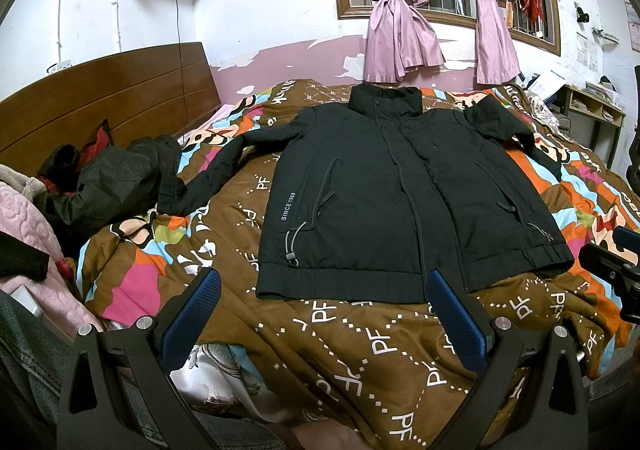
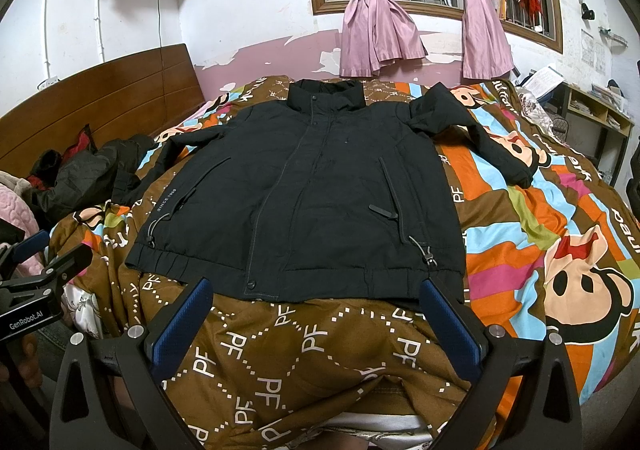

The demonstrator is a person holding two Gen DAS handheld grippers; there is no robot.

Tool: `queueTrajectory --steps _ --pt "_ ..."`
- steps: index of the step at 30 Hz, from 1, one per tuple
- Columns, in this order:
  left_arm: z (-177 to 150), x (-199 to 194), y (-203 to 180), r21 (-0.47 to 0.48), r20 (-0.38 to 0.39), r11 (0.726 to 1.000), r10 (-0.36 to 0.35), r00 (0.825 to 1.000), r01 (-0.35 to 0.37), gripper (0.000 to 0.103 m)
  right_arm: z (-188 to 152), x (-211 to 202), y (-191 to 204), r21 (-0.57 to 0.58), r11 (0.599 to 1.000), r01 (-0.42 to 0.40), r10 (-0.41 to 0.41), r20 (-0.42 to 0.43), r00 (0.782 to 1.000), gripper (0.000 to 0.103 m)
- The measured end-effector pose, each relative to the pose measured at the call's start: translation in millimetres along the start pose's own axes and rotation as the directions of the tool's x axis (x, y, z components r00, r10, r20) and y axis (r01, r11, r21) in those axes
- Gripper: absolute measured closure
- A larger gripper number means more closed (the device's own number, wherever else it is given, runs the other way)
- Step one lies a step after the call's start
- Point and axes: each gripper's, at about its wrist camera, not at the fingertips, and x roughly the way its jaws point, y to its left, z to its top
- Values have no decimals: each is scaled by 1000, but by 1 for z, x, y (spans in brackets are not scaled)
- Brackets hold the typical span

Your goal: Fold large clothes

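While the black jacket point(image 1: 384, 190) lies flat on the bed point(image 1: 340, 346), collar away, hem toward me, my left tongs point(image 1: 324, 314) and right tongs point(image 2: 320, 314) both gape empty just short of the hem.

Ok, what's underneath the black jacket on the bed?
The black jacket lies flat, front up, directly on the brown patterned quilt, which shows all around its hem and sleeves. The jacket covers whatever lies beneath its body. Both tongs, left and right, hang open and empty.

One black jacket point(image 1: 376, 186), two curtains point(image 1: 404, 10), one headboard point(image 1: 100, 102)
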Motion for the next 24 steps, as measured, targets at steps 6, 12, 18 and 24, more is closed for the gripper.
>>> queueTrajectory --steps 6,12,18,24 --pt "0 0 0 1 0 1000 0 1000 0 2 0 0 0 0 1000 0 0 0 1000 0" --pt "0 0 0 1 -1 1000 0 1000 0 2 0 1 0 1 1000 0 0 -1 1000 0" --pt "0 1 0 3 -1 1000 5 1000 -5 2 -1 4 -2 3 1000 18 -18 -12 1000 0" --pt "3 0 1 -5 -24 1000 20 1000 -20 2 -4 9 -8 34 997 66 -66 -14 998 0"
